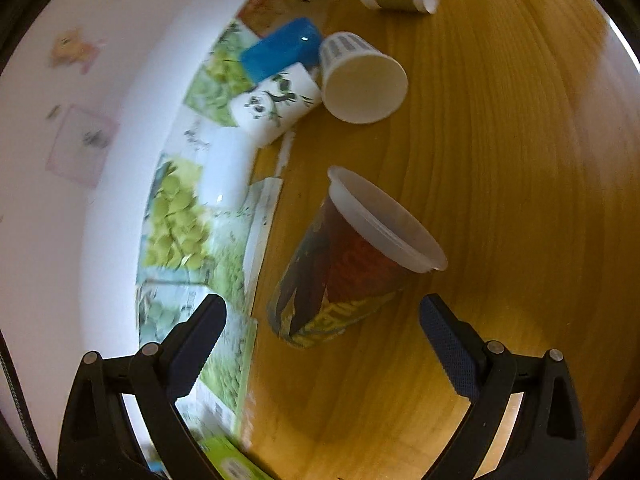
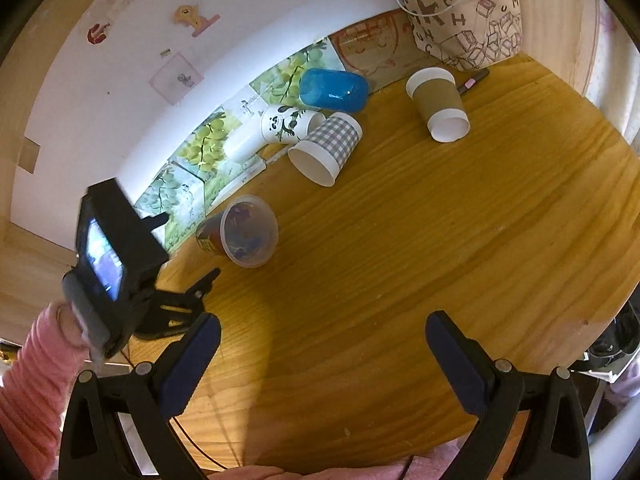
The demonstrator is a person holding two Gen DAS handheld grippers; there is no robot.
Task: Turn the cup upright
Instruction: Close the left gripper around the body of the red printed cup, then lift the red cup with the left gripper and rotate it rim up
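A clear plastic cup with a dark printed sleeve (image 1: 340, 276) lies on its side on the wooden table, mouth toward the right; it also shows in the right wrist view (image 2: 240, 234). My left gripper (image 1: 322, 312) is open and empty, its fingers either side of the cup's base, just short of it. In the right wrist view the left gripper (image 2: 200, 284) is seen beside that cup. My right gripper (image 2: 322, 328) is open and empty over bare table, well back from the cups.
Other cups lie on their sides: a checked one (image 2: 324, 148), a panda one (image 2: 286, 124), a brown-sleeved one (image 2: 438, 102). A blue case (image 2: 334, 90) and a printed fabric bag (image 2: 468, 28) stand at the back. Picture cards (image 1: 188, 216) lean on the wall.
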